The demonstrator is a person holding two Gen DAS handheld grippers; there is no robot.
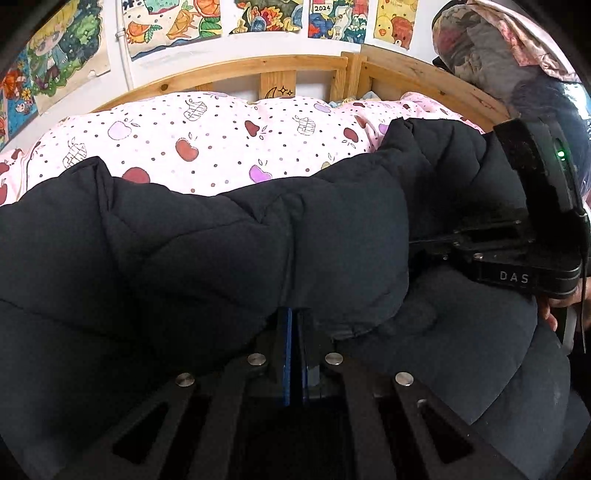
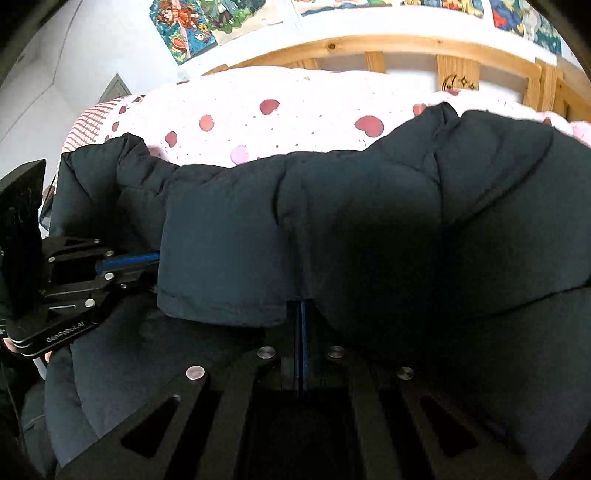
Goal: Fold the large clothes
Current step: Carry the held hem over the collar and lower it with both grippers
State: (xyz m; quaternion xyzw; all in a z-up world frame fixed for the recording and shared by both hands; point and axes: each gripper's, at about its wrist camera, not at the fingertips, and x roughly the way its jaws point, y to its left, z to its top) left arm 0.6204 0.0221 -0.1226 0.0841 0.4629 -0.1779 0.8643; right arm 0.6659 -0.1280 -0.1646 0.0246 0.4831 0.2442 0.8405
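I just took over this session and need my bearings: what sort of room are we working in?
Most likely a bedroom, perhaps a child's. A pink quilt printed with apples covers a bed with a wooden rail frame, colourful drawings are taped to the wall, and the dark puffer coat lies on the bed.

A padded coat (image 1: 207, 251) lay across the bed (image 1: 207, 136), the wooden bedframe (image 1: 295, 64) behind it, drawings (image 1: 173, 26) on the wall above.
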